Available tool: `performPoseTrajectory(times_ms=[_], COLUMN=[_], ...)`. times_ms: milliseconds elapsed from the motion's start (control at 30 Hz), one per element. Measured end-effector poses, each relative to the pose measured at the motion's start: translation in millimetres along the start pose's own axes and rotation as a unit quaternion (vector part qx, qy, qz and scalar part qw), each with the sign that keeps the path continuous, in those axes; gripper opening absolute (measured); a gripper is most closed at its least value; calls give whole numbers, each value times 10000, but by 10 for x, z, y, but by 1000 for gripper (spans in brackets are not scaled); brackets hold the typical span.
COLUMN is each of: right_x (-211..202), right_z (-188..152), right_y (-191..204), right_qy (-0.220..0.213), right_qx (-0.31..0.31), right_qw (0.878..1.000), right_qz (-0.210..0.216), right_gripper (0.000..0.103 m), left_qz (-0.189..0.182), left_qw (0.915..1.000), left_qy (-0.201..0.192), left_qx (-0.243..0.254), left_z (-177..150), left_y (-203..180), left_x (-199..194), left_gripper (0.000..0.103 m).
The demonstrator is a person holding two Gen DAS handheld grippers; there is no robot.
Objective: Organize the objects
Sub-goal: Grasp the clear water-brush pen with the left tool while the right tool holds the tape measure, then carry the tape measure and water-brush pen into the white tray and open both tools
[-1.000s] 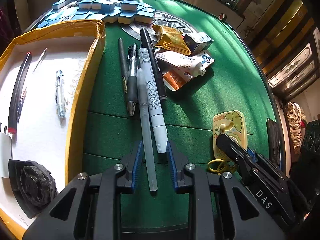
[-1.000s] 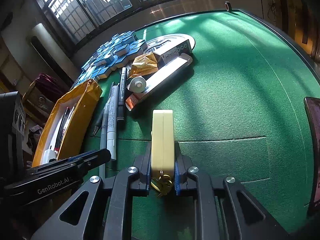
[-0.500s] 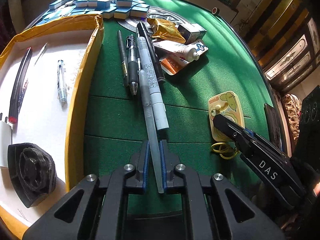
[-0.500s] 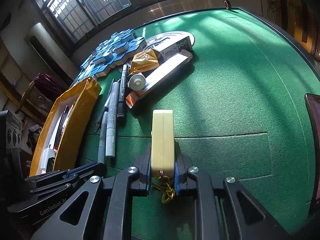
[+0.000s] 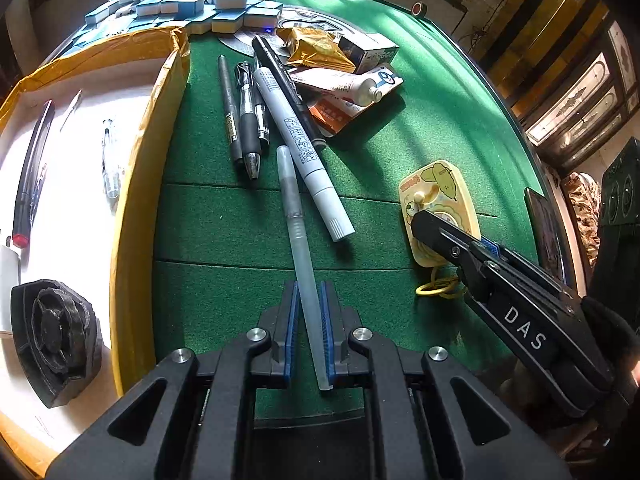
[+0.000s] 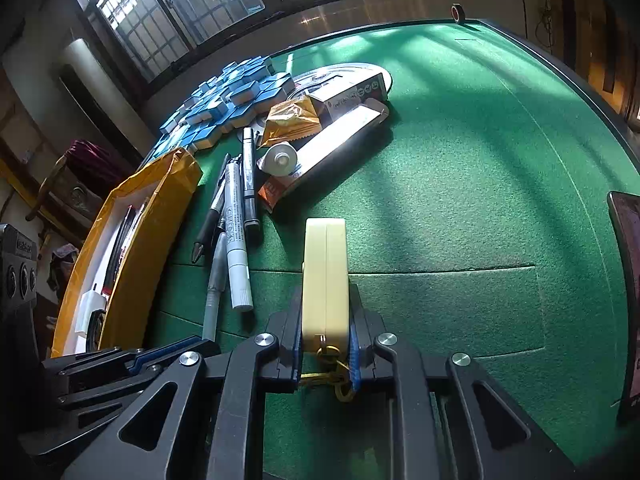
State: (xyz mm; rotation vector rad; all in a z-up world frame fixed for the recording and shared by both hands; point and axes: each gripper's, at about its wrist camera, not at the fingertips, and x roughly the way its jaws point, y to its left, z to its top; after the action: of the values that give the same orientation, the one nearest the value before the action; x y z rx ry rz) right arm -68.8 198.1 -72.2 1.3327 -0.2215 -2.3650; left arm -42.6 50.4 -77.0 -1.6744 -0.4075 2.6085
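My left gripper (image 5: 310, 320) is shut on the near end of a translucent grey pen (image 5: 298, 232), whose far end reaches toward the other pens on the green felt. A white marker (image 5: 304, 148) lies just right of it, and several dark pens (image 5: 248, 128) lie behind. My right gripper (image 6: 325, 332) is shut on a pale yellow flat case (image 6: 324, 272) held on edge, with a yellow cord hanging at its near end. In the left wrist view that case (image 5: 436, 188) shows a cartoon print. The left gripper (image 6: 132, 360) appears low at the left of the right wrist view.
A shallow box with yellow-taped walls (image 5: 136, 184) at the left holds pens and a black fan (image 5: 56, 340). Behind the pens lie a tube (image 5: 352, 84), cartons, a gold packet and several blue tiles (image 5: 192, 0). A dark phone (image 6: 628, 280) lies at the right edge.
The left jaws closed from wide apart onto the translucent pen, which now sits between the pads and angled slightly. The right gripper and the yellow case have not moved.
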Motion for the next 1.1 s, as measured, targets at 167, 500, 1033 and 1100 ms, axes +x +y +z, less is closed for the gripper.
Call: performPoseTrajectory(times_ms=[167,500,1033,1100], right_x=[44,45,42,39], right_z=[-7,-31,-64,-66], right_y=[0,4,65,60], right_qy=[84,75,131,127], right_qx=[26,89,3,36], right_qw=[10000,9999,9999,9999], right_qz=[28,46,43,48], right_gripper=[16,16,16,16], left_qz=[319,10,1013,873], left_qw=[9991,9994,9922,9941], left_qy=[-207,-324,-395,-406], left_qx=[188,-71,606,506], left_z=[-26,-25,-18,-18], left_y=[-72,53,-184,-138], left_x=[-4,-127,92,61], left_gripper=[9,7,7,7])
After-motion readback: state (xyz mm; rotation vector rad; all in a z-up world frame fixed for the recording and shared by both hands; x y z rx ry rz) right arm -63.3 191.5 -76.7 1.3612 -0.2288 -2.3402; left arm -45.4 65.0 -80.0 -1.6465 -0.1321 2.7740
